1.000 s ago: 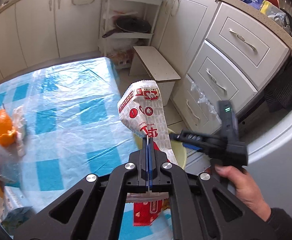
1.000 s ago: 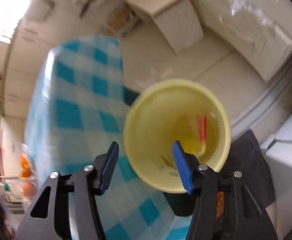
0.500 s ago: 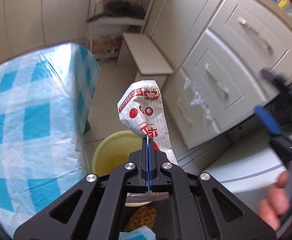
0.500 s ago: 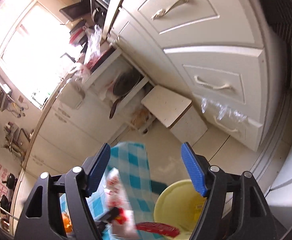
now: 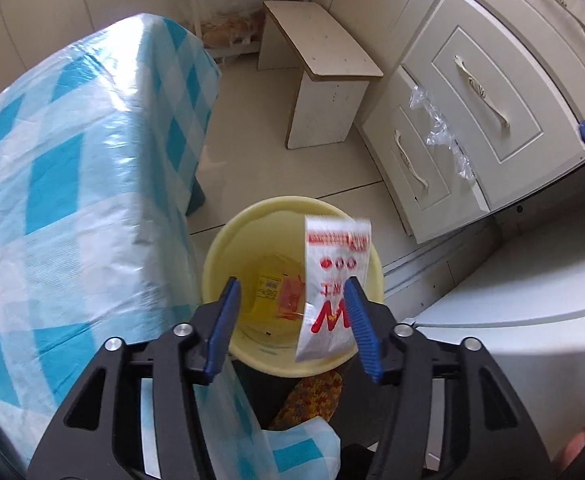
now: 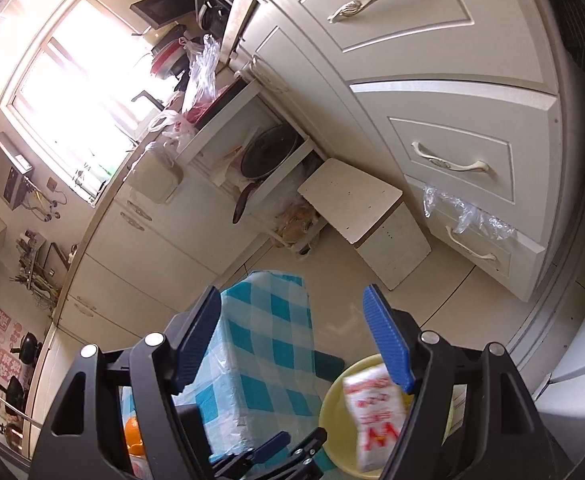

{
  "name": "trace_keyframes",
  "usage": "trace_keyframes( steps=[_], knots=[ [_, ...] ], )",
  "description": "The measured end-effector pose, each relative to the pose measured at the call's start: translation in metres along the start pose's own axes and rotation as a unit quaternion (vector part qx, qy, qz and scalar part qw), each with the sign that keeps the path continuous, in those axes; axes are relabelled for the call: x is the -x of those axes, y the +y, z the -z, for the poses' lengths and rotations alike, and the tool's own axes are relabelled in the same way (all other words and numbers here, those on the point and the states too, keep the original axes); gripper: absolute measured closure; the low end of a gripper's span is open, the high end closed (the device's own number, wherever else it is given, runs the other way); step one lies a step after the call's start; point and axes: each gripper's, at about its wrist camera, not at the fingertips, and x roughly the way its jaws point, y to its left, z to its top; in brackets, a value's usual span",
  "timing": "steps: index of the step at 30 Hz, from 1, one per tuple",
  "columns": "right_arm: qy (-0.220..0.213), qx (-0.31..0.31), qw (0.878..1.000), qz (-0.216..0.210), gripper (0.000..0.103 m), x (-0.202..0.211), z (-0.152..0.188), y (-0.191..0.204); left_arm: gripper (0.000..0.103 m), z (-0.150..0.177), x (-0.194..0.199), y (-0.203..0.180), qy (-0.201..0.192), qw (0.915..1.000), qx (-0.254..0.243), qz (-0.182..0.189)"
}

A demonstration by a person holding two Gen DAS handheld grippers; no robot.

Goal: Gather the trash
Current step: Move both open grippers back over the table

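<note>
Left gripper (image 5: 292,312), jaws opening, has let go a red-printed white plastic wrapper (image 5: 332,288) above the round pale-yellow plastic bin (image 5: 212,256); right gripper (image 6: 292,340) open, empty; falling near the rim, the wrapper might land outside.

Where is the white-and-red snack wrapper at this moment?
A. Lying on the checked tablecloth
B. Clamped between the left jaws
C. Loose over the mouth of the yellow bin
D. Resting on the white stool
C: the wrapper hangs free over the yellow bin, and the left gripper jaws are opening, clear of it.
</note>
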Motion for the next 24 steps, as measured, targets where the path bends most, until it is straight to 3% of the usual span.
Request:
trace_keyframes(
  steps=[8, 12, 16, 18, 21, 23, 24],
  knots=[
    [0.014, 0.041, 0.999, -0.021, 0.03, -0.005, 0.017, 0.034, 0.03, 0.064, 0.089, 0.034, -0.085, 0.9957, -0.026, -0.025],
    [0.04, 0.079, 0.995, -0.039, 0.029, -0.011, 0.037, 0.061, 0.029, 0.111, 0.137, 0.08, -0.126, 0.9899, -0.01, -0.063],
    [0.072, 0.129, 0.987, -0.059, 0.029, -0.018, 0.063, 0.094, 0.028, 0.158, 0.19, 0.142, -0.185, 0.9724, 0.051, -0.132],
    [0.092, 0.154, 0.981, -0.07, 0.029, -0.022, 0.078, 0.11, 0.025, 0.179, 0.221, 0.185, -0.217, 0.9531, 0.1, -0.185],
    [0.141, 0.189, 0.966, -0.104, 0.029, -0.027, 0.106, 0.139, 0.022, 0.191, 0.252, 0.251, -0.231, 0.9287, 0.176, -0.231],
    [0.171, 0.217, 0.952, -0.133, 0.029, -0.027, 0.127, 0.158, 0.021, 0.192, 0.256, 0.286, -0.213, 0.9245, 0.206, -0.24],
    [0.186, 0.238, 0.942, -0.149, 0.029, -0.026, 0.139, 0.17, 0.021, 0.19, 0.254, 0.304, -0.2, 0.9271, 0.213, -0.234]
  ],
)
